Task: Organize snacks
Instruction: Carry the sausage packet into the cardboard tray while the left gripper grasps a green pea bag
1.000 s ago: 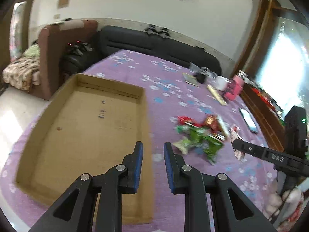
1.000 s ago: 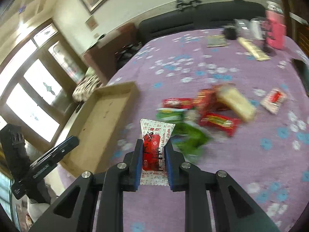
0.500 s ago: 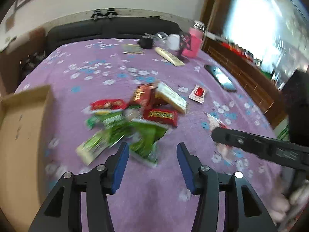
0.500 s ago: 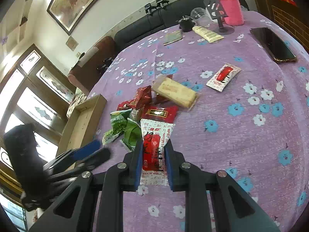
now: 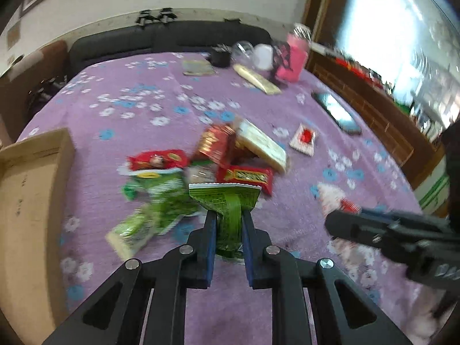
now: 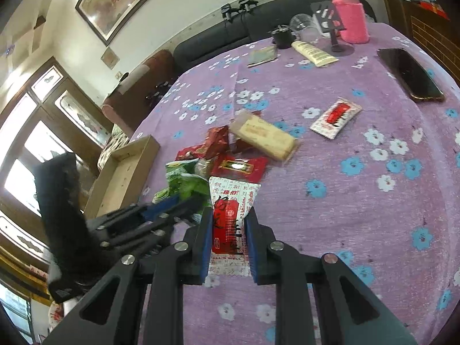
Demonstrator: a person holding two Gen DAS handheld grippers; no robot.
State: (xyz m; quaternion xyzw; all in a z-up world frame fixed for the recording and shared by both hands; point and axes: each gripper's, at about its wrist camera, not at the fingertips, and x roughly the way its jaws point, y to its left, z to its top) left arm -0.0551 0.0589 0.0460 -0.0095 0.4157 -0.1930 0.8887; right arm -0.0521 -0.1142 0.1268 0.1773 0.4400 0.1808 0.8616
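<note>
My left gripper (image 5: 228, 215) is shut on a green snack packet (image 5: 227, 204) at the near edge of a snack pile (image 5: 218, 161) of red, green and beige packets on the purple flowered tablecloth. My right gripper (image 6: 228, 215) is shut on a white-and-red snack packet (image 6: 231, 201) and holds it above the cloth, just right of the left gripper (image 6: 172, 204). The right gripper also shows in the left wrist view (image 5: 345, 218). A cardboard box (image 5: 26, 201) lies open at the left; it also shows in the right wrist view (image 6: 120, 172).
A lone white-and-red packet (image 6: 335, 116) lies right of the pile. A black phone (image 6: 409, 74) lies near the right table edge. A pink bottle (image 6: 349, 14), a cream tube (image 6: 313, 51), a cup and a small booklet stand at the far end. A dark sofa (image 6: 230, 37) is behind.
My left gripper swung from over the box to the pile, opened wide, then shut on the green packet. My right gripper kept its packet and moved right and back.
</note>
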